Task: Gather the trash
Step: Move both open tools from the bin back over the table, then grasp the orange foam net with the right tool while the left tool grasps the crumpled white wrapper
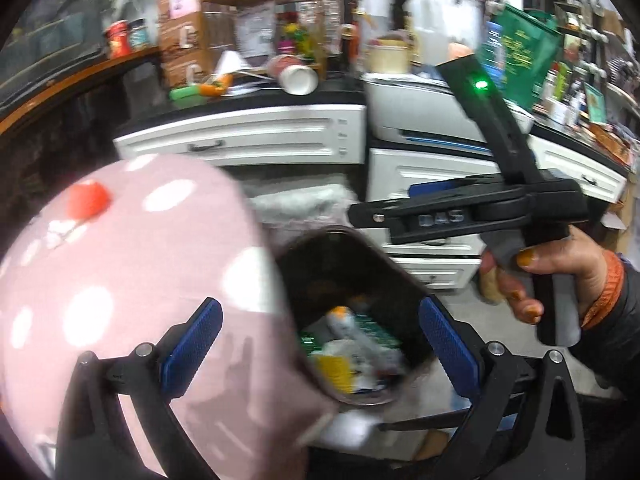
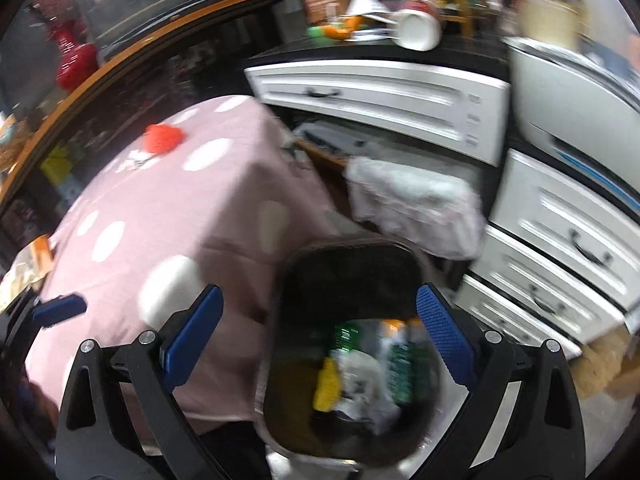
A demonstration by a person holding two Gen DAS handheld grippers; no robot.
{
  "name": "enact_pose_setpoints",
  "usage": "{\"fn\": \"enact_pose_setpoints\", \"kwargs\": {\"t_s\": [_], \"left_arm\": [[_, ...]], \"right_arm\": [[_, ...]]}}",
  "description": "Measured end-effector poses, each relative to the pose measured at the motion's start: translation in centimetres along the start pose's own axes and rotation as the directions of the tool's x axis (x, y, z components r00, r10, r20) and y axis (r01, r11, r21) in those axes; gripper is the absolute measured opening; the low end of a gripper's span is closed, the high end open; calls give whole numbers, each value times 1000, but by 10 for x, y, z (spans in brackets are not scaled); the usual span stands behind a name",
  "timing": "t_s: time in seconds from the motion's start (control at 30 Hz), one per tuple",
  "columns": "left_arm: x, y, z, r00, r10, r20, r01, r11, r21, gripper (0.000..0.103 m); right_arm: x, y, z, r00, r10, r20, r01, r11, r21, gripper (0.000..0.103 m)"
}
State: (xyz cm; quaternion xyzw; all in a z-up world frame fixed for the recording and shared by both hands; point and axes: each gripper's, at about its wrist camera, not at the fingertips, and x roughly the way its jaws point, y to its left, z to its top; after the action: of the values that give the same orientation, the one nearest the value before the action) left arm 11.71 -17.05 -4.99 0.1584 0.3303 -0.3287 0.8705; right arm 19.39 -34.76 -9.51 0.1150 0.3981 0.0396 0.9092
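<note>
Currently, left wrist view: left gripper (image 1: 320, 344) is spread wide with nothing between its blue pads (image 1: 192, 354), hanging over the dark bin (image 1: 360, 280). Bin sits on the floor, touching the edge of the pink dotted tablecloth (image 1: 132, 264), and holds trash (image 1: 348, 352): yellow, green and white wrappers. Right gripper (image 1: 404, 210) shows from the side above the bin, held by the right hand (image 1: 556, 276); its jaws look nearly together, but I cannot tell for sure from this angle.

Right wrist view: right gripper (image 2: 320, 340) pads (image 2: 442, 340) are wide apart, empty, directly above the bin (image 2: 288, 360). Trash (image 2: 360, 368) lies at the bottom. An orange scrap (image 2: 163, 138) lies on the tablecloth (image 2: 172, 216). White drawers (image 2: 380, 100) behind.
</note>
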Motion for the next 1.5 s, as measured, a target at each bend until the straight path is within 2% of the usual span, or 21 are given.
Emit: {"fn": "enact_pose_setpoints", "kwargs": {"t_s": [0.2, 0.3, 0.43, 0.5, 0.6, 0.67, 0.73, 0.77, 0.83, 0.87, 0.9, 0.97, 1.07, 1.13, 1.17, 1.23, 1.3, 1.5], "left_arm": [[-9, 89, 1, 992, 125, -25, -127, 986, -111, 98], [-9, 145, 2, 977, 208, -36, -211, 966, -152, 97], [0, 216, 8, 954, 293, -53, -298, 935, -192, 97], [6, 244, 13, 951, 303, -62, -309, 928, -208, 97], [21, 281, 23, 948, 307, -78, -317, 927, -200, 97], [31, 298, 28, 953, 291, -87, -303, 931, -203, 97], [45, 318, 32, 953, 281, -110, -298, 932, -206, 97], [50, 323, 35, 953, 281, -115, -300, 932, -204, 97], [65, 333, 40, 954, 269, -133, -291, 937, -192, 97], [70, 337, 42, 956, 260, -133, -282, 940, -191, 97], [73, 339, 43, 958, 254, -131, -276, 942, -193, 97], [82, 344, 49, 962, 239, -130, -261, 946, -193, 97], [92, 347, 55, 966, 224, -127, -246, 950, -191, 86], [100, 345, 57, 963, 218, -157, -245, 952, -181, 65], [104, 344, 57, 961, 214, -177, -245, 953, -178, 58], [108, 342, 55, 954, 235, -186, -267, 948, -172, 31], [105, 339, 54, 955, 239, -173, -270, 945, -183, 27], [74, 319, 50, 962, 254, -104, -273, 926, -262, 26]], "right_arm": [[27, 73, 46, 992, 124, -11, -124, 981, -147, 96], [48, 113, 70, 984, 177, -30, -179, 956, -231, 96], [81, 161, 103, 977, 205, -65, -215, 917, -335, 96], [104, 186, 124, 971, 220, -95, -240, 896, -374, 96], [131, 209, 147, 972, 209, -103, -233, 879, -417, 96], [156, 228, 165, 977, 186, -105, -213, 866, -452, 94], [179, 241, 179, 980, 167, -104, -196, 858, -474, 90], [190, 246, 184, 981, 163, -107, -194, 855, -480, 87], [210, 250, 193, 979, 153, -132, -198, 855, -478, 74], [220, 251, 196, 977, 145, -155, -202, 858, -472, 44], [227, 249, 199, 973, 148, -179, -216, 863, -456, 26], [227, 239, 205, 965, 193, -176, -250, 883, -398, 25], [217, 223, 208, 969, 206, -139, -244, 897, -369, 23], [208, 212, 208, 973, 196, -120, -226, 909, -351, 23], [204, 206, 208, 975, 194, -111, -220, 915, -338, 23], [194, 196, 207, 976, 195, -98, -216, 924, -317, 23], [185, 190, 204, 979, 185, -79, -201, 928, -312, 23], [149, 179, 183, 982, 186, -37, -189, 932, -309, 23]]}}
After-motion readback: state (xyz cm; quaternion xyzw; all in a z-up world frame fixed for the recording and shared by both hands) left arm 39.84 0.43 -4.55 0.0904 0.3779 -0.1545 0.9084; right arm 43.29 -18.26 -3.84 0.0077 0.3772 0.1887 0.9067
